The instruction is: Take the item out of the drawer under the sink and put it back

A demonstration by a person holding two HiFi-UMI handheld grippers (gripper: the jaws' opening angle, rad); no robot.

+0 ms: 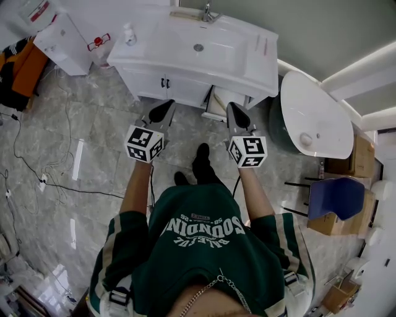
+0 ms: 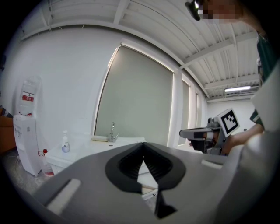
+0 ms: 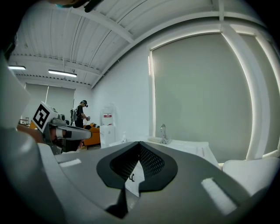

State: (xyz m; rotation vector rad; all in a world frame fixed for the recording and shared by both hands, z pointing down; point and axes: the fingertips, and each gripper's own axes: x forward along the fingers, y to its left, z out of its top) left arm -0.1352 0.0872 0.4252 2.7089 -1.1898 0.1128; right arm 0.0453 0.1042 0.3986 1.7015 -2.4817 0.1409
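- left gripper (image 1: 162, 111): jaws together, nothing held, near the cabinet doors (image 1: 164, 82).
- drawer (image 1: 218, 104) under sink (image 1: 238, 56) looks part open; item inside not visible, so weight and grip spot unclear. Probably small and light.
- right gripper (image 1: 238, 116): jaws together, empty, close to the drawer.

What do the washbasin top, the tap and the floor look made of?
Washbasin top: glossy, seamless white, likely ceramic or cast resin. Tap: bright silver shine, probably chromed metal. Floor: polished grey tiles with marble-like veining and joint lines, reflecting lights; stone or porcelain, cannot tell which.
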